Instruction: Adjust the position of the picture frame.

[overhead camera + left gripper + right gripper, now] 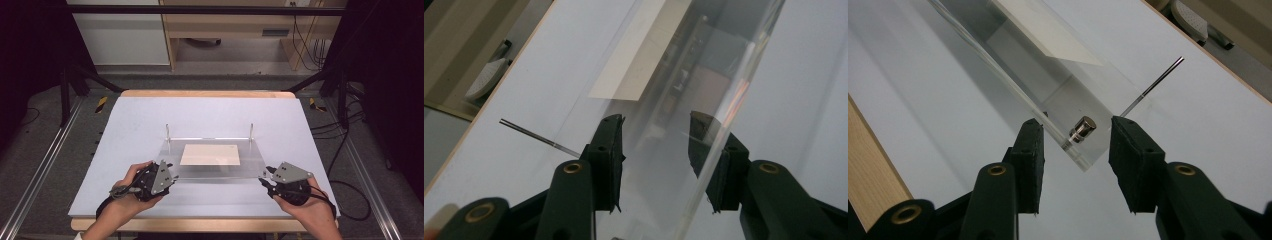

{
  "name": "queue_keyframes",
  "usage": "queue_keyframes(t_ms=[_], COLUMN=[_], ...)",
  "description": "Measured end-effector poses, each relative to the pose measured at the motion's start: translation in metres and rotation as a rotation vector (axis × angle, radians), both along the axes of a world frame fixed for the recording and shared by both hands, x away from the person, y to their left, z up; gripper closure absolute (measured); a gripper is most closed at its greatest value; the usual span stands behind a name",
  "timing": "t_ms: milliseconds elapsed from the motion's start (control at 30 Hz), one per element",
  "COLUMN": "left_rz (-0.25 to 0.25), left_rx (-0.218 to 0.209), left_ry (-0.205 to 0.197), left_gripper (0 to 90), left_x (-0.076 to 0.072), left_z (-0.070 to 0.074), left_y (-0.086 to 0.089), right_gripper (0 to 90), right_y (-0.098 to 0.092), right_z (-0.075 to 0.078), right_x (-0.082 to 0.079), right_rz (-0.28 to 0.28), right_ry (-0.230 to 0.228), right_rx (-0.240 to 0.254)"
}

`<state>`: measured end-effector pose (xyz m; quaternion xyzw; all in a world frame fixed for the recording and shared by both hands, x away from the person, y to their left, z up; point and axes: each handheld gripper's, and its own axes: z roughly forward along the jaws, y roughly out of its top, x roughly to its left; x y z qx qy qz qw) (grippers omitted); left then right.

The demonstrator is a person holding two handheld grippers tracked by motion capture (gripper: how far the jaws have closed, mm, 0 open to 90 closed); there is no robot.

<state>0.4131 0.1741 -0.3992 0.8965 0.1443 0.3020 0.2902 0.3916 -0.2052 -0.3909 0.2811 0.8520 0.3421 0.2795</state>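
Note:
A clear acrylic plate (pixel 215 174) stands on short metal feet on the white table mat (pixel 135 125), with a cream paper sheet (pixel 210 154) at its middle. My left gripper (pixel 171 176) is at the plate's near left corner. In the left gripper view its jaws (pixel 656 122) straddle the plate's edge (pixel 719 135) with a gap at each pad, so it is open. My right gripper (pixel 264 177) is at the near right corner. Its jaws (pixel 1075 127) stand open around that corner and a small metal foot (pixel 1083 129), not pressing on them.
Two thin upright metal rods (pixel 168 131) (pixel 251 130) rise at the plate's far corners. The mat lies on a wooden table whose far edge (pixel 200 93) borders the floor. Black frame posts and cables stand at both sides.

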Motion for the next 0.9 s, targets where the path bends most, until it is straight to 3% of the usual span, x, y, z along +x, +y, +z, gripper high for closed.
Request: queue_keyframes(t_ms=[167, 400, 567, 900], left_rz=[0.028, 0.043, 0.051, 0.072], left_rx=[-0.003, -0.034, -0.066, -0.117], left_ry=[-0.046, -0.032, -0.025, 0.015], left_gripper=[61.0, 61.8, 62.1, 64.0], left_x=[-0.002, 0.002, 0.005, 0.019], left_z=[0.005, 0.012, 0.015, 0.034], left_y=[-0.003, -0.001, 0.001, 0.010], right_gripper=[59.0, 54.5, 59.2, 61.4], right_y=[-0.001, 0.000, 0.007, 0.015], right_z=[0.001, 0.001, 0.001, 0.023], right_x=[0.001, 0.005, 0.012, 0.019], right_rz=[-0.006, 0.030, 0.061, 0.056], right_ry=[-0.016, -0.083, -0.110, -0.059], right_rx=[0.028, 0.029, 0.016, 0.031])
